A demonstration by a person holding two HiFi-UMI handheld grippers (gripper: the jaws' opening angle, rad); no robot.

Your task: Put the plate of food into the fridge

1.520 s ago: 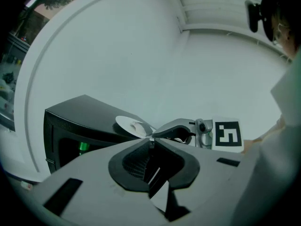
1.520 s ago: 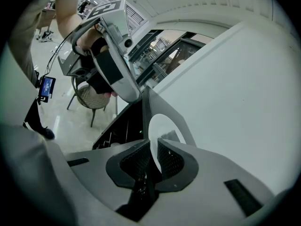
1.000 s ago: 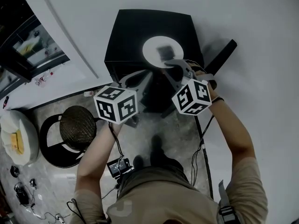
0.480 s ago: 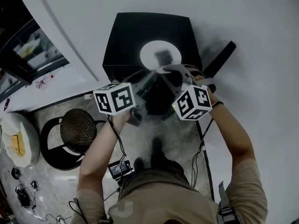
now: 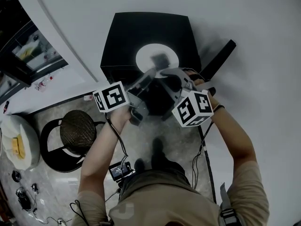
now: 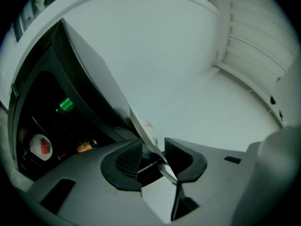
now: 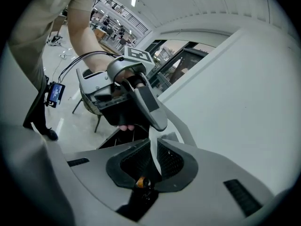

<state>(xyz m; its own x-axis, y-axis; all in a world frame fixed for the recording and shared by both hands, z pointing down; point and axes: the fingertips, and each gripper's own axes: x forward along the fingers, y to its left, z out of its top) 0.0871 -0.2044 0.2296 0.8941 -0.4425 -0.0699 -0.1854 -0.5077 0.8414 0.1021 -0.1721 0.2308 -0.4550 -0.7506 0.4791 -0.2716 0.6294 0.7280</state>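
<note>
A white plate [image 5: 149,55] with a dark piece of food [image 5: 162,59] hangs over a black box-shaped cabinet [image 5: 127,36]. Both grippers meet its near rim. My right gripper [image 5: 166,72] is shut on the rim; in the right gripper view the thin white plate edge [image 7: 154,147] is pinched between that gripper's [image 7: 154,163] pads. My left gripper [image 5: 148,74] has just been opening. In the left gripper view the plate rim [image 6: 146,134] runs between this gripper's [image 6: 153,155] spread jaws with gaps at the pads. The left gripper [image 7: 126,91] and the hand holding it also show in the right gripper view.
A round stool with a woven seat [image 5: 77,126] stands on the floor at the left, with a white round object [image 5: 18,142] beyond it. A black bar [image 5: 219,59] leans to the right of the cabinet. White wall [image 5: 244,27] lies behind. Cables hang near my legs.
The left gripper has rolled, so its marker cube shows a different face, and it sits closer to the plate's rim. The right gripper and plate have barely shifted.
</note>
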